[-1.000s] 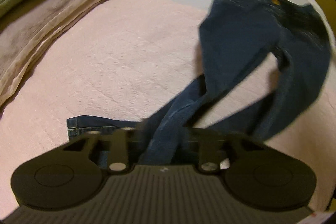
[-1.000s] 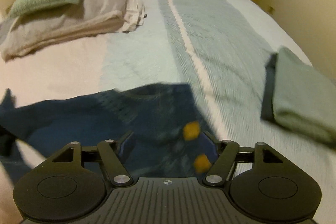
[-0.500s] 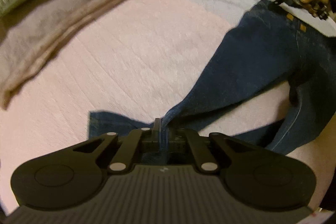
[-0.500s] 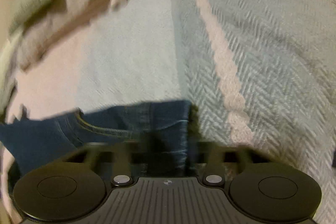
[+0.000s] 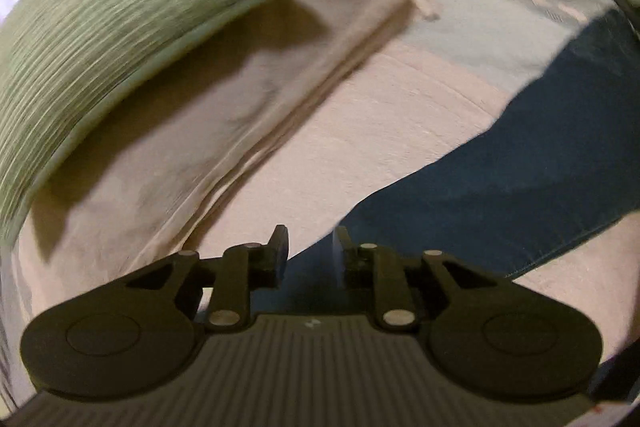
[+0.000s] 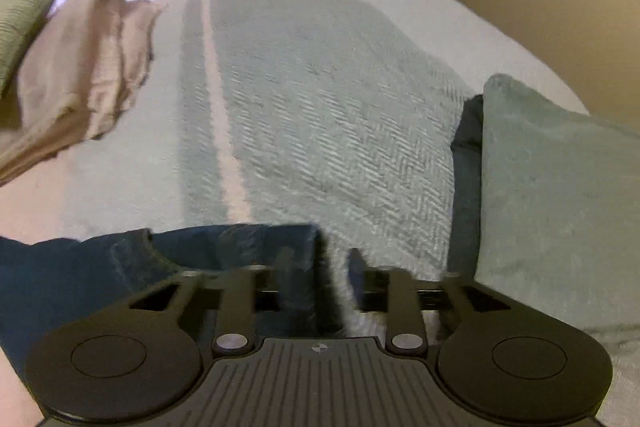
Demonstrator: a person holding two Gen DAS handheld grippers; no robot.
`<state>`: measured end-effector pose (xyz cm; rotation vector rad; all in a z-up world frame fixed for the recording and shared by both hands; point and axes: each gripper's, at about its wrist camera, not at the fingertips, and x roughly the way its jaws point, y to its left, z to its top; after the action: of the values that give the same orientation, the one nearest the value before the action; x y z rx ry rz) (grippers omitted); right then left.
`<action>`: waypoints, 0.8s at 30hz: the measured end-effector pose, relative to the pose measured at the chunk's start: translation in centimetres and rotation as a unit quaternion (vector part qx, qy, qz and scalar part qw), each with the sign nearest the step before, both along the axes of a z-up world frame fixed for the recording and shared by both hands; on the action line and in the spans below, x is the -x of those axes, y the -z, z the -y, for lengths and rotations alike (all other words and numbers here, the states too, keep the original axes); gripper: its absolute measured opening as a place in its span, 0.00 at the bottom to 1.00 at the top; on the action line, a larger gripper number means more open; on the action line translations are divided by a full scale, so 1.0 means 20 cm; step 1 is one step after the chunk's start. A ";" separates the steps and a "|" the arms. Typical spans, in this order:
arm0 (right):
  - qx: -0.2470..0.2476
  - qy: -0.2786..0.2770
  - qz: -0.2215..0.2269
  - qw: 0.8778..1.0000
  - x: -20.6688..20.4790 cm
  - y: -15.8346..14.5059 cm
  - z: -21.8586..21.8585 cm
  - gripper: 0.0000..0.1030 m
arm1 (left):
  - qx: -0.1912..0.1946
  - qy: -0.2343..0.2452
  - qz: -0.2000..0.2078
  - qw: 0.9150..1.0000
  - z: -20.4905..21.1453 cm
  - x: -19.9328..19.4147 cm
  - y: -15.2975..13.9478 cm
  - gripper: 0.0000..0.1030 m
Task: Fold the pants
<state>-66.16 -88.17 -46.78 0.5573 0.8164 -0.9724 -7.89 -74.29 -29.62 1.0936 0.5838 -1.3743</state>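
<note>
Left claw (image 5: 308, 247): jaws apart, straddling one leg of the pants (image 5: 500, 183), which lie flat on the bed (image 5: 400, 115) for folding. Right claw (image 6: 320, 267): jaws apart at the waistband corner.

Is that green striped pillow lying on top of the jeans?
No, the green pillow rests on beige bedding, apart from the jeans.
</note>
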 end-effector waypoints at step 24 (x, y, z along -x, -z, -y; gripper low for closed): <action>-0.085 -0.435 0.009 0.897 -1.40 0.28 -1.74 0.46 | -0.064 -0.048 -0.231 0.970 -0.93 -0.51 0.66 0.32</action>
<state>-38.08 -53.28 -52.35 0.2843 1.0059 -0.0700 2.33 -55.64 -42.79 0.8314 1.0617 -1.5311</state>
